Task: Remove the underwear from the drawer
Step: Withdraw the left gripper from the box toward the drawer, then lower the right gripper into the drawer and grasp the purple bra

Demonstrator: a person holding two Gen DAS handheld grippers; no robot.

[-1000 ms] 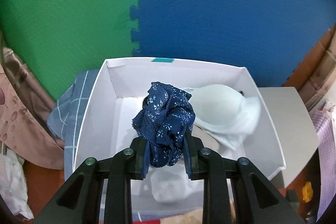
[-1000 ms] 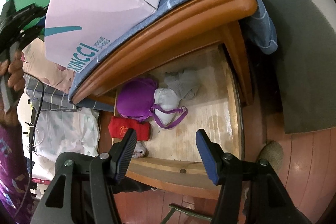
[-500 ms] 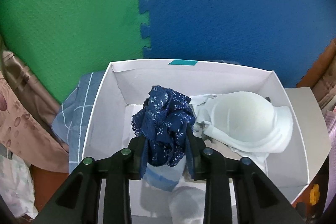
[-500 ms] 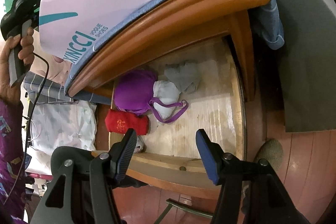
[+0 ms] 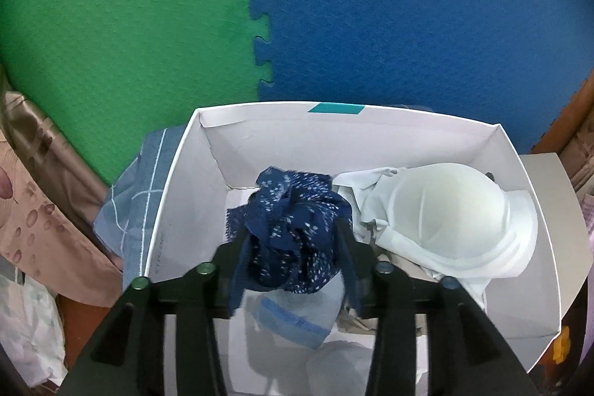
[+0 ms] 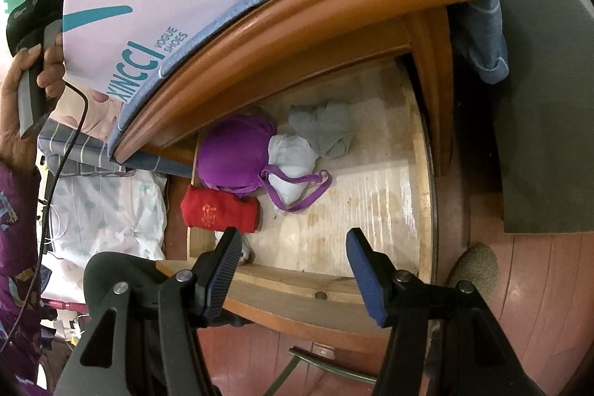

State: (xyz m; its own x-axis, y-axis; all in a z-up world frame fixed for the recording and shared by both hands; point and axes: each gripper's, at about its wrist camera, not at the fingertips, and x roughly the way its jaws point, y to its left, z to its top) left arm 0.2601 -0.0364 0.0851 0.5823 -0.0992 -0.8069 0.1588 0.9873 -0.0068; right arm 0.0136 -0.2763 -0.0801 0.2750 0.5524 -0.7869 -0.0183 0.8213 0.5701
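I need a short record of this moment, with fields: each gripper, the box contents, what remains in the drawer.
left gripper: over the white box, jaws have just been opening, navy patterned underwear between them
right gripper: open, empty, above the drawer
box contents: white bra, light blue garment, other pale pieces
drawer contents: purple bra, red folded garment, white garment, grey garment
task state: not finished
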